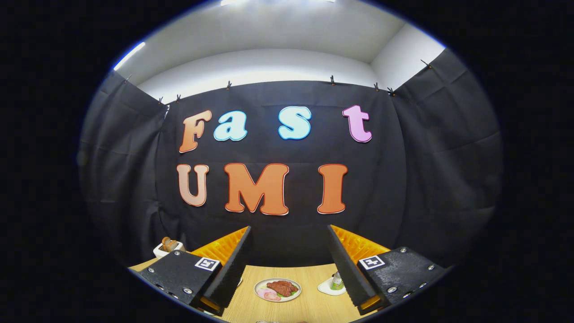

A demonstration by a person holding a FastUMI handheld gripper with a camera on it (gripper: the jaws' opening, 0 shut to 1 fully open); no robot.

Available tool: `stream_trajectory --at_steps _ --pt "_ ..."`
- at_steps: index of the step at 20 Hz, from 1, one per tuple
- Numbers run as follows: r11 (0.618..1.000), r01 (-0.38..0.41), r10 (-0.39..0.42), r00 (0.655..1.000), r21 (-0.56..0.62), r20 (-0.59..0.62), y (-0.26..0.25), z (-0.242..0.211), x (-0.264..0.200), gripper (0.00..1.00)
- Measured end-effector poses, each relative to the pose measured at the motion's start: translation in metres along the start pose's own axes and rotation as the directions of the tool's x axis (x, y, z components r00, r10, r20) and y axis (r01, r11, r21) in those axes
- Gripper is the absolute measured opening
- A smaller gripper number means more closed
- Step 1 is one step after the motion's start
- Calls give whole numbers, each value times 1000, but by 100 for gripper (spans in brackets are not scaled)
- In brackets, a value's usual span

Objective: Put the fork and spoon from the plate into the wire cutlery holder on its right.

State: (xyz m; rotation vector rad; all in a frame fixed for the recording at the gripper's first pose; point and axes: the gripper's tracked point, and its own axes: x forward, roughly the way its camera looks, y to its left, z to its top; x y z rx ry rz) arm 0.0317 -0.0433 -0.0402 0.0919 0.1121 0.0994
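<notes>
Starting at the left, a small white container (167, 248) with something brownish in it sits at the far edge of the wooden table (251, 309), just beyond the left finger. The gripper (289, 264) hangs above the table with its fingers spread wide, nothing between them. Below the gap lies a plate (277, 290) of food, dark reddish pieces beside pink slices and a bit of green. I cannot make out a fork or spoon on it. Right of the plate, a small bottle (337, 281) stands on a white dish (329, 288), partly hidden behind the right finger.

Tool-mounted fisheye, forward over table (251, 305)
</notes>
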Motion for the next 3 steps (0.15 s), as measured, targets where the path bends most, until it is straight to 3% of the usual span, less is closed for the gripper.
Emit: stream_trajectory --at_steps 3 --pt "1000 -3 3 1000 -11 -5 0 -2 -1 97"
